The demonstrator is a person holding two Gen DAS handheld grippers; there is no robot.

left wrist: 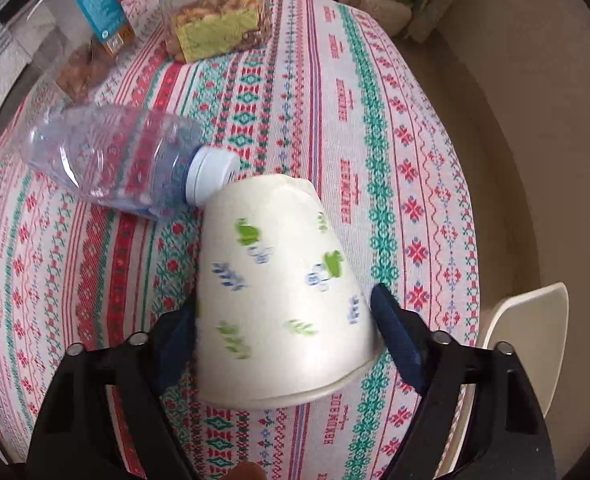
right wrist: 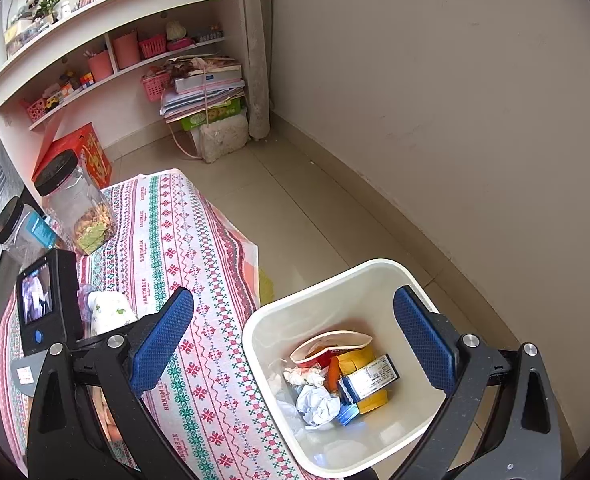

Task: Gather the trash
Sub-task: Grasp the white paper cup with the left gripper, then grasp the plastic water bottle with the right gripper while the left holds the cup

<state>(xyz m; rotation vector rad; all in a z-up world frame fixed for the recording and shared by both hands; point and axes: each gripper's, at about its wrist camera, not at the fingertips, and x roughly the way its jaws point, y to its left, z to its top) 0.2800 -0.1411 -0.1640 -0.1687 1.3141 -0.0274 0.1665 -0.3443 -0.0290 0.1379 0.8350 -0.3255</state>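
Note:
A white paper cup (left wrist: 279, 288) with green and blue prints lies on its side on the patterned tablecloth, rim toward me. My left gripper (left wrist: 285, 320) has its blue pads on both sides of the cup near the rim and grips it. An empty clear plastic bottle (left wrist: 115, 160) with a white cap lies just beyond, its cap touching the cup's base. My right gripper (right wrist: 295, 340) is open and empty, held above a white bin (right wrist: 263, 320) beside the table. The bin holds crumpled paper, wrappers and a red cup. The paper cup (right wrist: 111, 314) also shows in the right wrist view.
Two clear jars with black lids (right wrist: 75, 204) holding snacks stand at the table's far end. The left gripper's camera body (right wrist: 49, 300) is over the table. Shelves and a stack of books (right wrist: 203, 88) stand at the back. A tiled floor and wall lie to the right.

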